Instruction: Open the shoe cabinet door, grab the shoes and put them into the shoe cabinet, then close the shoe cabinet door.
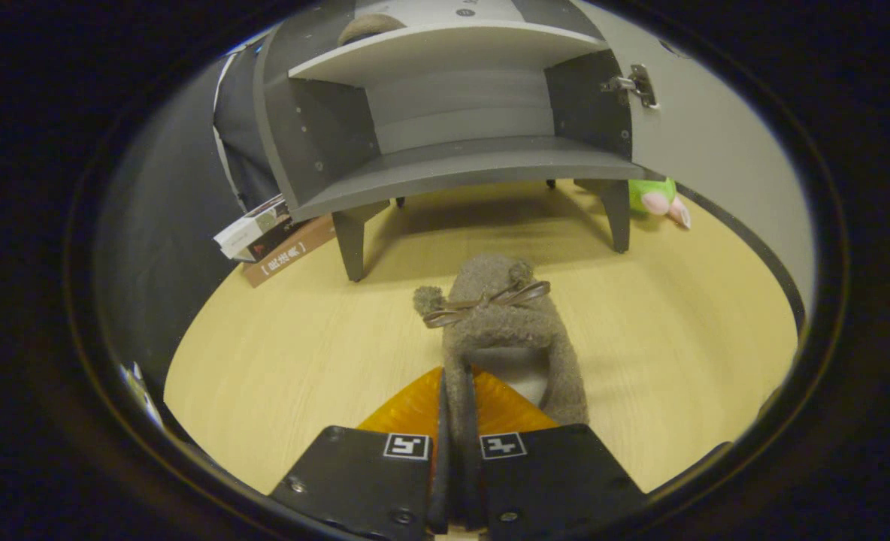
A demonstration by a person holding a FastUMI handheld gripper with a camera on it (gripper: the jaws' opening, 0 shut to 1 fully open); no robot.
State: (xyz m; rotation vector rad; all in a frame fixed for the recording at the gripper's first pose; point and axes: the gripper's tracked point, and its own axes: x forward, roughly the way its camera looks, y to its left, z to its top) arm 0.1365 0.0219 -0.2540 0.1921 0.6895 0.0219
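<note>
A fuzzy brown slipper (501, 319) with a brown bow lies on the pale wooden floor, its toe pointing toward the cabinet. My gripper (456, 398) is shut on the slipper's heel rim, and both orange fingers (413, 406) press the fabric between them. Beyond the slipper stands the grey shoe cabinet (452, 150) on short legs. Its door (715, 150) is swung open to the right, with a metal hinge showing. The lower shelf inside is bare. A second brown slipper (370, 26) rests on the upper shelf.
A stack of books (272, 237) leans on the floor left of the cabinet legs. A green and pink plush toy (659, 199) lies behind the right leg, by the open door. Bare floor (280, 353) surrounds the slipper.
</note>
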